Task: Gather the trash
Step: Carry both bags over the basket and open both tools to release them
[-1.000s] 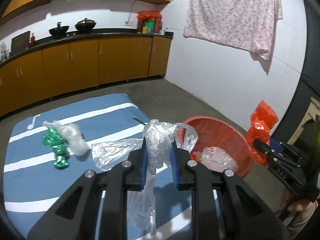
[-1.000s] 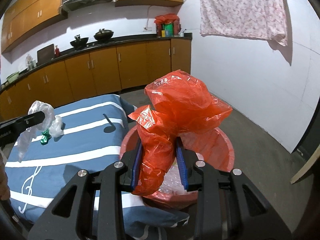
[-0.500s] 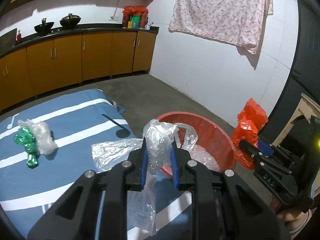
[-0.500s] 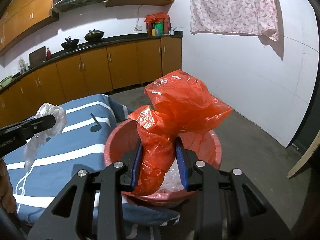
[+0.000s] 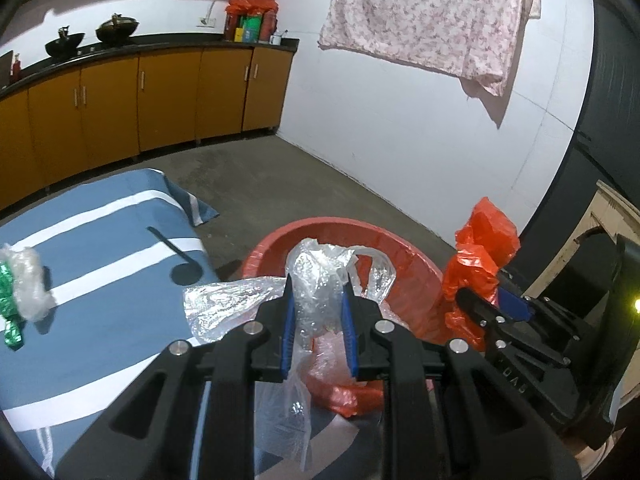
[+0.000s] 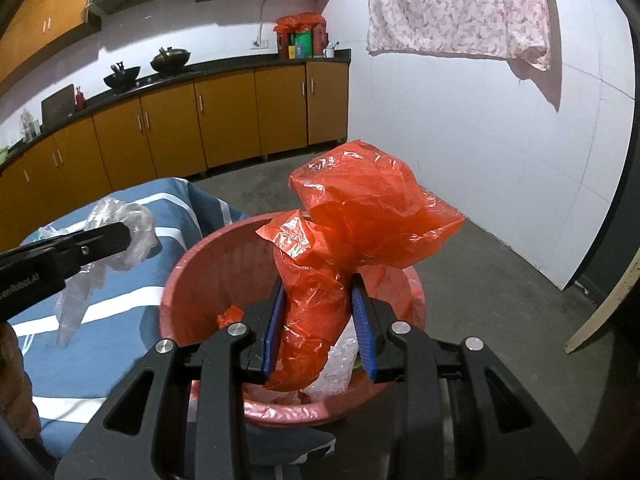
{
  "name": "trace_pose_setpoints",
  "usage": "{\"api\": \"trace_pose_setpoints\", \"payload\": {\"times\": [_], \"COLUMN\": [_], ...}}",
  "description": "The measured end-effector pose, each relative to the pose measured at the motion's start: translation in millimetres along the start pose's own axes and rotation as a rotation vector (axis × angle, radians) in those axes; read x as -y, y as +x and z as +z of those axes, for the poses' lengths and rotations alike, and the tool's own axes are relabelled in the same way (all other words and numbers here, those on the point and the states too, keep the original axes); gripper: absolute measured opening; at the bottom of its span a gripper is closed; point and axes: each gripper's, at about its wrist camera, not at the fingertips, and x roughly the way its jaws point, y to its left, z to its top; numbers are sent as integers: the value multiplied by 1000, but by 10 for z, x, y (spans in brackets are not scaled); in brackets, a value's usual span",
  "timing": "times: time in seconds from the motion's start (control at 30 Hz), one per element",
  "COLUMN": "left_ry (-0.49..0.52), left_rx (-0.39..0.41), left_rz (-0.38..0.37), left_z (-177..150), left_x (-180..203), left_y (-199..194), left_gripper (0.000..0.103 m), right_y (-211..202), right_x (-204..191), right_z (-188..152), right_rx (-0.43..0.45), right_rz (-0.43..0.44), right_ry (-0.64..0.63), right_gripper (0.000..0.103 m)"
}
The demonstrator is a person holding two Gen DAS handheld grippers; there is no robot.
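Observation:
My left gripper (image 5: 318, 312) is shut on a crumpled clear plastic bag (image 5: 316, 276) and holds it at the near rim of the red basin (image 5: 416, 264). My right gripper (image 6: 319, 316) is shut on a crumpled red plastic bag (image 6: 360, 216) and holds it right above the same basin (image 6: 180, 280), which holds clear and red plastic. The right gripper with its red bag (image 5: 480, 252) shows at the right in the left wrist view. The left gripper (image 6: 100, 242) with the clear bag (image 6: 132, 224) shows at the left in the right wrist view.
A blue cloth with white stripes (image 5: 100, 272) covers the table left of the basin. On it lie a clear plastic sheet (image 5: 224, 300), a clear wad (image 5: 28, 280) and a green foil wrapper (image 5: 8, 304). Kitchen cabinets (image 6: 224, 120) and a white wall (image 6: 480, 128) stand behind.
Both grippers have moved toward the basin with their bags. The left gripper swung right, so the basin now sits straight ahead. The right gripper now hangs over the basin.

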Motion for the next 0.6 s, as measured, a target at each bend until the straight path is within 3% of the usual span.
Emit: {"api": "trace_pose_setpoints", "payload": {"times": [0.4, 0.6], "left_ry": [22, 6], "left_rx": [-68, -100], "left_rz": [-17, -31], "left_z": [3, 8], "left_x": [47, 29], "left_y": [500, 672], "left_gripper": [22, 34], "right_y": [278, 372], "right_x": [56, 147], "right_z": [-4, -58], "right_rx": [-38, -66], "right_rz": [27, 40], "right_ry": [5, 35], "right_gripper": [33, 42]}}
